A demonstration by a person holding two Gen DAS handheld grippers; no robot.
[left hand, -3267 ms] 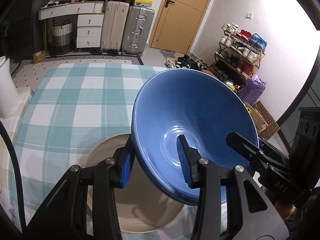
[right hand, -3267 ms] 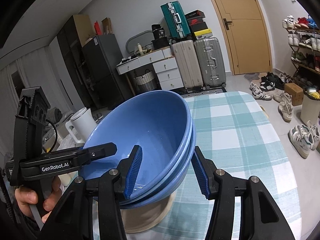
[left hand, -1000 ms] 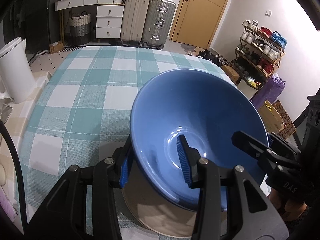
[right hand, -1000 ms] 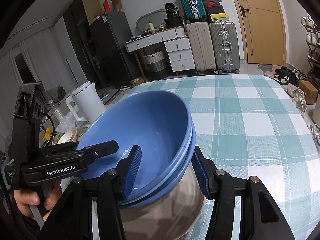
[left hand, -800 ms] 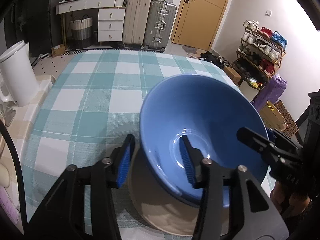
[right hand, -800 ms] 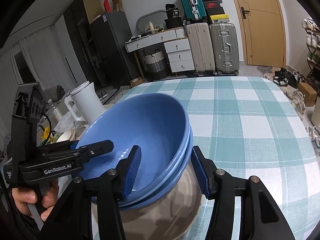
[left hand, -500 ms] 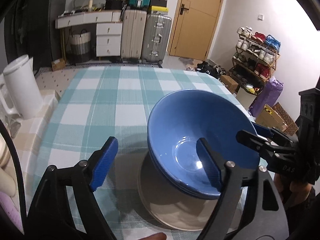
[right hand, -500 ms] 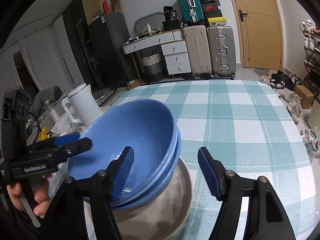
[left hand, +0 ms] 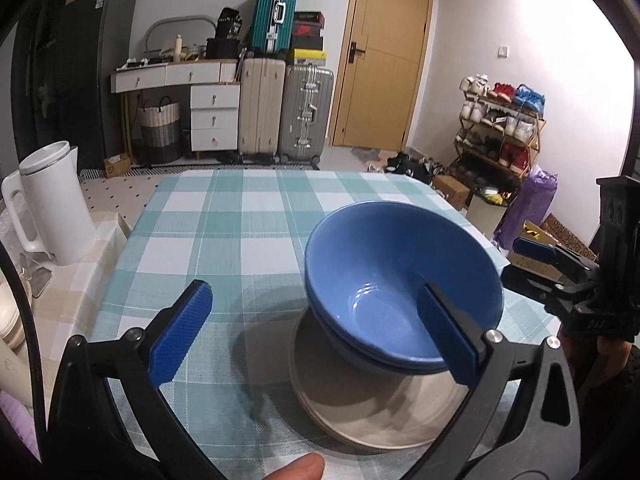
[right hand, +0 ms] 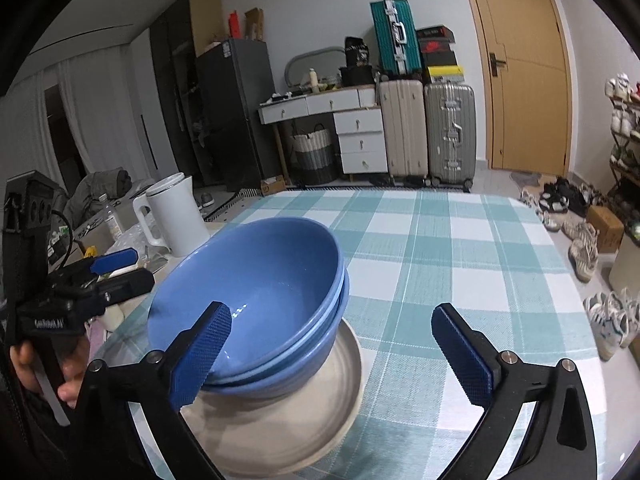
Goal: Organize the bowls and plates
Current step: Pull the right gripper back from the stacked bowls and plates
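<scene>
Two blue bowls (left hand: 400,280) sit one inside the other on a stack of cream plates (left hand: 372,412), and the plates rest on the bench (left hand: 224,240), which has a green and white check cloth. The bowls lean a little, with the open side tipped toward the left side of the bench. The left gripper (left hand: 316,328) has its fingers (left hand: 180,328) spread wide, and they are opening right now. One blue pad is out over the cloth, apart from the bowls. The other pad shows in front of the near rim of the bowls, and I cannot tell if it touches. The right gripper (right hand: 328,356) also has its fingers (right hand: 464,360) spread wide and opening. Its left pad sits in front of the bowl rim and its right pad is out over the cloth, away from the bowls. Neither gripper is pinching anything. In the right wrist view a hand (right hand: 44,368) holds the left gripper at the left edge. A white kettle (left hand: 52,208) stands on a side surface just beside the bench. Far back by the wall are suitcases (left hand: 284,112), white drawers (left hand: 212,116) and a wooden door (left hand: 380,56). A shoe rack (left hand: 500,120) stands by the right wall.
</scene>
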